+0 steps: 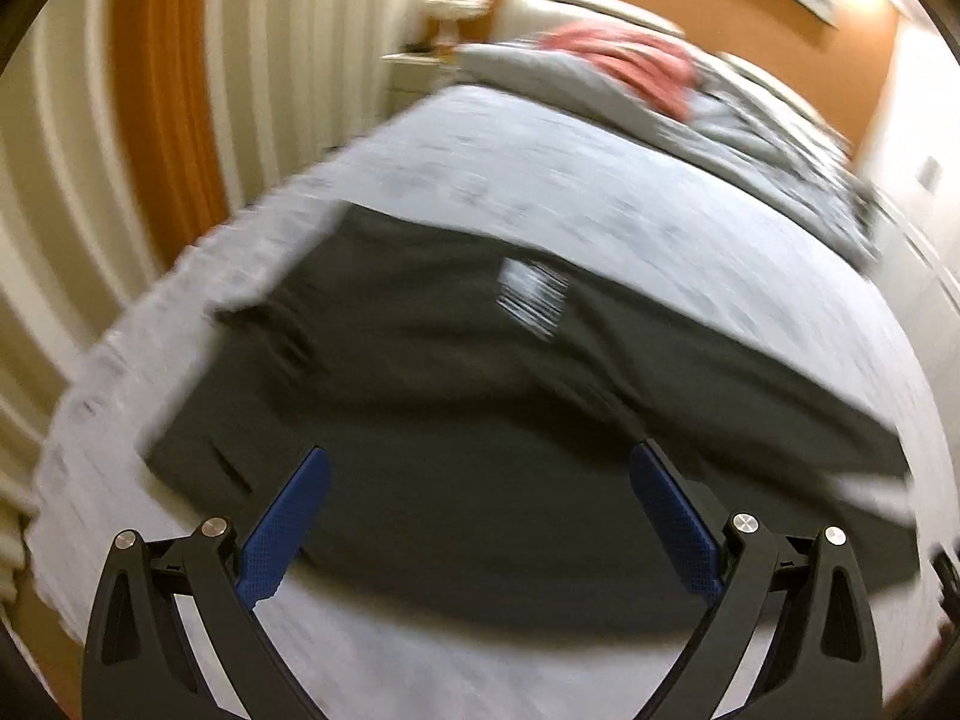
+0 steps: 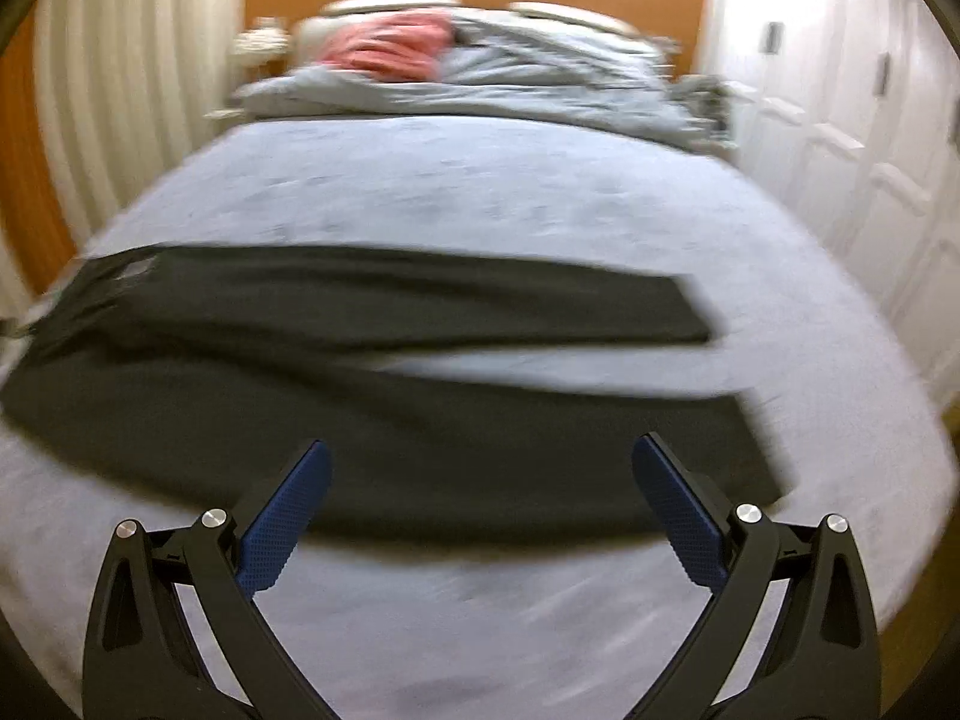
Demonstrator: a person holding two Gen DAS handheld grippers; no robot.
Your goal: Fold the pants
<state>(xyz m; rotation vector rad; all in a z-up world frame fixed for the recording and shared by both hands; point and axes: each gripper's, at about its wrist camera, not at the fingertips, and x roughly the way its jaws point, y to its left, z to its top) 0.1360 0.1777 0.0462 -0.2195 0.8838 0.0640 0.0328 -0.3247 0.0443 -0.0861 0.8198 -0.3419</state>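
Dark grey pants (image 1: pixel 456 420) lie flat across a bed with a light grey cover (image 1: pixel 660 222), waistband to the left and both legs running right. A white label (image 1: pixel 531 297) shows near the waist. My left gripper (image 1: pixel 480 462) is open and empty, above the waist and seat part. In the right wrist view the pants (image 2: pixel 372 396) spread across the bed (image 2: pixel 456 192), the two legs parted by a narrow gap. My right gripper (image 2: pixel 480 456) is open and empty above the near leg. Both views are motion-blurred.
A rumpled grey duvet (image 2: pixel 540 78) and a pink cloth (image 2: pixel 390 48) lie at the head of the bed. Striped curtains (image 1: pixel 72 168) hang on the left. White wardrobe doors (image 2: pixel 840 120) stand on the right. A lamp on a nightstand (image 1: pixel 450 12) sits beside the headboard.
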